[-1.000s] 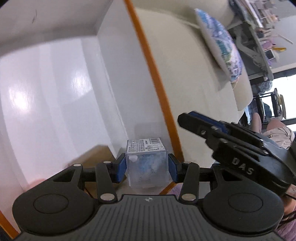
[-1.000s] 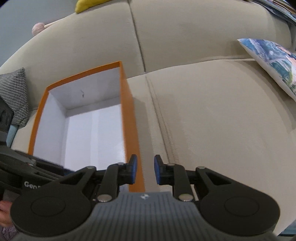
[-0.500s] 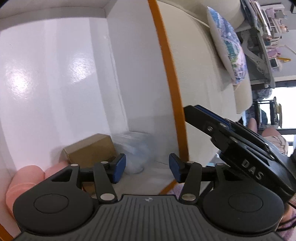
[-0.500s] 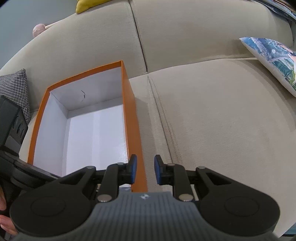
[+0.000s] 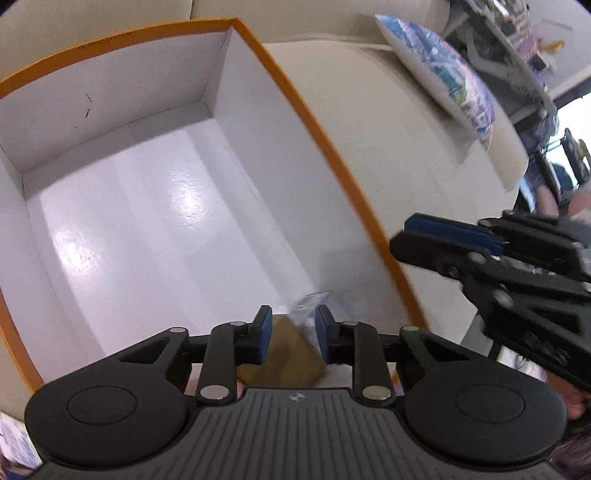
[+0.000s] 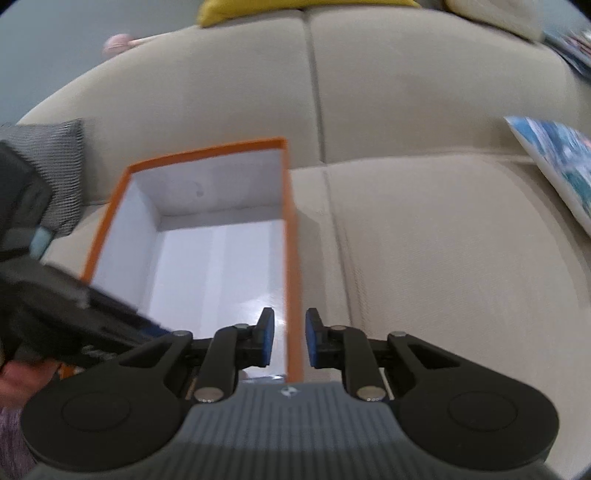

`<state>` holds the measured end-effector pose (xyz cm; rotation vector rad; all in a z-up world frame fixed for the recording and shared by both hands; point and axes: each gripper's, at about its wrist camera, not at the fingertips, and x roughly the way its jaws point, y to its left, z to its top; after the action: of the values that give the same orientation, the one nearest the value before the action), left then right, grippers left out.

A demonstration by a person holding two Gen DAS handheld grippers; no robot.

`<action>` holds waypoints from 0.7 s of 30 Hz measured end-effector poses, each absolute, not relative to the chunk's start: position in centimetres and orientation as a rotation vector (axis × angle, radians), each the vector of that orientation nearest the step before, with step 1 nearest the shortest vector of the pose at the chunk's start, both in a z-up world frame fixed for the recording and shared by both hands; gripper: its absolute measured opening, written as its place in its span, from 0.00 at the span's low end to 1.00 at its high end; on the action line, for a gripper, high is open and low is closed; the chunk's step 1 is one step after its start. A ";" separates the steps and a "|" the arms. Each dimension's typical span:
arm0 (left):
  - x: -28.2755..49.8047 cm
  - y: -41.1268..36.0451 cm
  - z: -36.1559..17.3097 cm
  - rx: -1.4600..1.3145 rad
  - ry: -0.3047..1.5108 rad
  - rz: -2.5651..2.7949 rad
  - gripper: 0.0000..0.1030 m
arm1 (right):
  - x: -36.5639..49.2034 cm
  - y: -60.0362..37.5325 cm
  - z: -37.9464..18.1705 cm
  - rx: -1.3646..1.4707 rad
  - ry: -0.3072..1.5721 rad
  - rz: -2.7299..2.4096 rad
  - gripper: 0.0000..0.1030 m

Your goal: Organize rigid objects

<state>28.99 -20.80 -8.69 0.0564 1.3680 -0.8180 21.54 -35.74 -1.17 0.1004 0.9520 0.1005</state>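
The beige fabric sofa (image 6: 443, 240) fills the background of both wrist views, its seat seam running down the middle of the right wrist view. On its seat sits the orange-edged cardboard box with a glossy white inside (image 5: 155, 206), taking up the whole left and centre of the left wrist view; in the right wrist view the same box (image 6: 207, 236) lies left of centre.

A blue-and-white patterned cushion (image 5: 439, 70) leans at the upper right of the left wrist view, and a black-and-white houndstooth cushion (image 6: 55, 162) shows at the left edge of the right wrist view, with a yellow cushion (image 6: 295, 7) along the top.

The right gripper (image 6: 287, 341) hangs at the lower centre of its own view, over the box's right wall; its blue-padded jaws stand a little apart with nothing between them, after just closing slightly.

The left gripper (image 5: 291, 339) sits at the lower centre of its view, over the box's near right corner. Its jaws have just been closing and now stand a narrow gap apart, gripping nothing.

Seen through that gap, lying on the box floor, are a brown cardboard carton (image 5: 284, 354) and, touching its right side, a clear plastic box with a printed label (image 5: 308, 308), blurred and mostly hidden.
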 end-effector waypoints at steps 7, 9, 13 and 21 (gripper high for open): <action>29.4 -20.7 -11.1 0.077 1.414 -0.813 0.15 | 24.1 -31.8 -3.3 -0.162 1.108 0.305 0.03; 29.4 -20.7 -11.4 0.068 1.411 -0.821 0.15 | 24.6 -30.8 -4.2 -0.274 1.133 0.372 0.03; 29.9 -20.5 -11.9 0.048 1.412 -0.814 0.13 | 25.8 -29.3 -5.9 -0.429 1.198 0.482 0.02; 30.4 -20.1 -13.0 0.026 1.442 -0.816 0.11 | 26.7 -27.4 -9.3 -0.700 1.262 0.622 0.02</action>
<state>30.36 -20.12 -12.98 0.0263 1.4424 -0.8163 26.66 -27.44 -9.29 -0.7002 1.2624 0.6215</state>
